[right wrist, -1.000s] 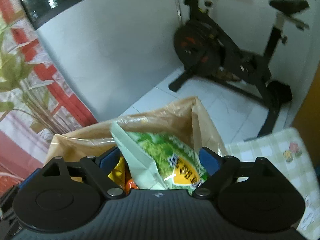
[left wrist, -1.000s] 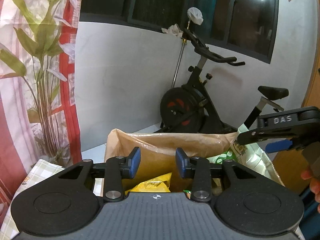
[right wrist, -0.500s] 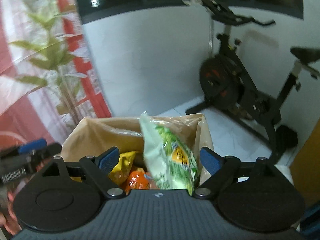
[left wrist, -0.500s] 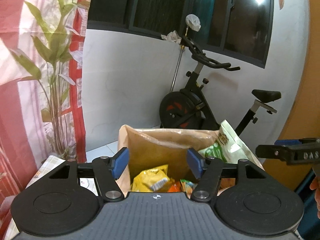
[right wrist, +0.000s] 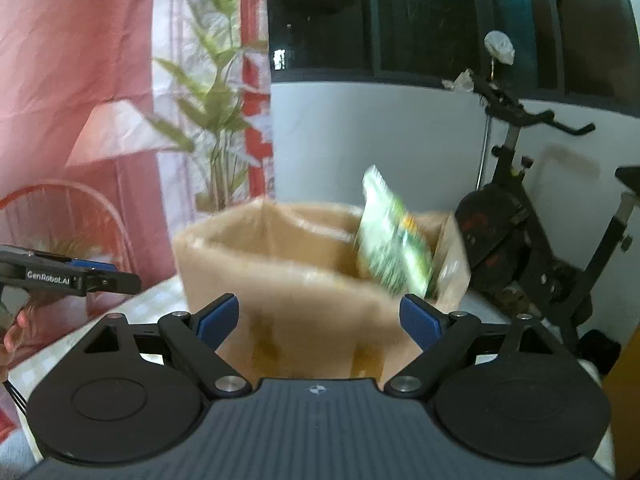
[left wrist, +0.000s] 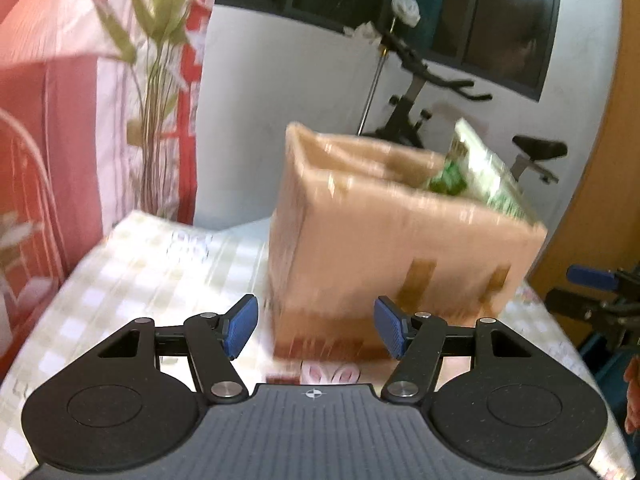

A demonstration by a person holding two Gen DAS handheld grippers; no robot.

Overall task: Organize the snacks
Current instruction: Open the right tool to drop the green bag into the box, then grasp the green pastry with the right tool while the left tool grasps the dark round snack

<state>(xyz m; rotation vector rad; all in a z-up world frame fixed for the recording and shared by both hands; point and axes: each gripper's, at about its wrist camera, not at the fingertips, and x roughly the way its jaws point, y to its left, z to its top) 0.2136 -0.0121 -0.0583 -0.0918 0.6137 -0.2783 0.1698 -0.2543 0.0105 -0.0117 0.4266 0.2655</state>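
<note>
A snack bag (right wrist: 394,248) stands in the box (left wrist: 400,256) on the table (left wrist: 132,268), exercise bike (right wrist: 532,232) behind.

Table (left wrist: 152,264) covered with pale green-and-white checked cloth, small flower print near 6 o'clock edge of the left wrist view. Brown cardboard box (left wrist: 400,248) sits directly on it, open top, tape strips on the near face; at about 1 o'clock from table centre in the left wrist view. Same box (right wrist: 304,292) fills centre of the right wrist view, table strip (right wrist: 156,300) showing at 9 o'clock. Frames blurred.
</note>
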